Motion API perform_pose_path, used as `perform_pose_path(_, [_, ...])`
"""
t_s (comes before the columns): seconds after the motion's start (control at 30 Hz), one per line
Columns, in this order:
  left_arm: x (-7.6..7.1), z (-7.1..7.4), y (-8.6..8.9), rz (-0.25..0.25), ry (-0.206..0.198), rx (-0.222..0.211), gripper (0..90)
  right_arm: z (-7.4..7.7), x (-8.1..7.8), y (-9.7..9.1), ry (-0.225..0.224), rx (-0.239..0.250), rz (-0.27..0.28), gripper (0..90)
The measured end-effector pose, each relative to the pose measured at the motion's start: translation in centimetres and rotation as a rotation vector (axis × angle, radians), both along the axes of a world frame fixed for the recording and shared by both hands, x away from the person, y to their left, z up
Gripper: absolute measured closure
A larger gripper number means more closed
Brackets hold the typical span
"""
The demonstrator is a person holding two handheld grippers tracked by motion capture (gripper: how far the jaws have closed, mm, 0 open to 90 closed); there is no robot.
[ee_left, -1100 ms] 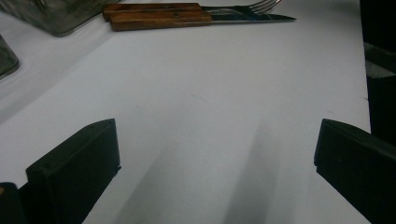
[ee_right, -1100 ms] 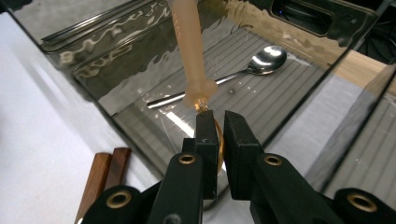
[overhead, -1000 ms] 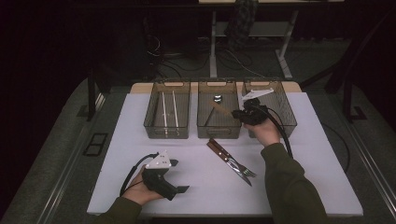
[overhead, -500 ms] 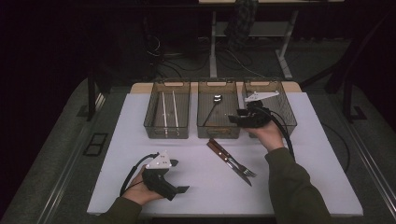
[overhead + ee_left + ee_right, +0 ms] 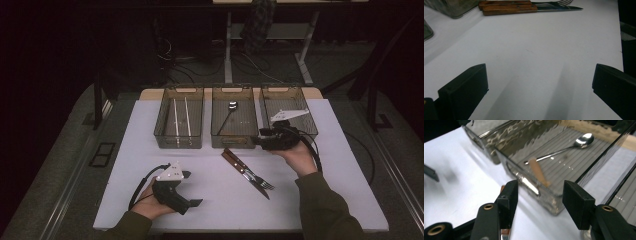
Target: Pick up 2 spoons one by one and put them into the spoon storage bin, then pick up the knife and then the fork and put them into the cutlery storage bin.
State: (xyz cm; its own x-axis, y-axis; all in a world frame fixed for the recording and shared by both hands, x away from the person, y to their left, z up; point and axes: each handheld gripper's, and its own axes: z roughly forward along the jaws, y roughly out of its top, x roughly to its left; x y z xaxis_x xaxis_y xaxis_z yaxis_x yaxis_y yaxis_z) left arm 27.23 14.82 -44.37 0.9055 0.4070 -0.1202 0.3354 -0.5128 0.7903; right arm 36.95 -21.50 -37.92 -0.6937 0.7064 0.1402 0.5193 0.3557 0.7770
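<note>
My right gripper [image 5: 257, 141] hovers at the near wall of the middle bin [image 5: 232, 144], pointing left. Its jaws have just been opening and stand open with nothing between them [image 5: 540, 192]. A metal spoon [image 5: 231, 106] lies inside that bin, its bowl at the far end [image 5: 584, 139]. A wooden-handled knife [image 5: 239, 167] and fork [image 5: 260, 181] lie side by side on the white table, in front of the bins. My left gripper [image 5: 192, 188] rests on the table at the near left, jaws wide open over bare table [image 5: 539, 75], facing the knife [image 5: 531, 8].
Three clear bins stand in a row at the back. The left bin [image 5: 178, 144] holds two thin pale sticks. The right bin [image 5: 311, 125] lies partly behind my right gripper's grey plate. The white table's [image 5: 325, 200] edges drop to a dark floor.
My right gripper has drawn back from over the bins toward the near side and its jaws have opened. The left gripper has not moved.
</note>
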Motion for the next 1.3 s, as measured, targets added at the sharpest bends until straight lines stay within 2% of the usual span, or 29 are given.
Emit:
perform_pose_path(0.2, [0.0, 0.0, 0.0, 0.000, 0.001, -0.002, 0.0, -0.8, -1.0, 0.0, 0.025, -0.029, 0.000, 42.5])
perform_pose_path(0.4, [0.0, 0.0, 0.0, 0.001, -0.001, -0.002, 0.0, -1.5, -1.6, 0.3, 0.038, -0.056, 0.019, 45.9])
perform_pose_path(0.47, [0.0, 0.1, 0.0, 0.000, -0.001, -0.001, 0.0, -1.7, -1.8, 0.5, 0.055, -0.067, 0.017, 47.3])
perform_pose_path(0.7, [-0.1, 0.1, 0.0, -0.002, -0.002, 0.000, 0.0, -2.4, -1.9, 1.1, 0.083, -0.089, 0.043, 55.8])
perform_pose_path(1.03, [-0.1, 0.1, 0.1, -0.001, -0.005, 0.004, 0.0, -3.3, -2.1, 2.7, 0.134, -0.169, 0.103, 77.9])
perform_pose_path(1.13, [-0.2, 0.1, 0.1, 0.001, -0.006, 0.003, 0.0, -3.5, -2.1, 3.1, 0.148, -0.180, 0.117, 79.0])
perform_pose_path(1.3, [-0.2, 0.1, 0.1, 0.001, -0.006, 0.006, 0.0, -3.9, -2.2, 3.8, 0.155, -0.195, 0.137, 75.7])
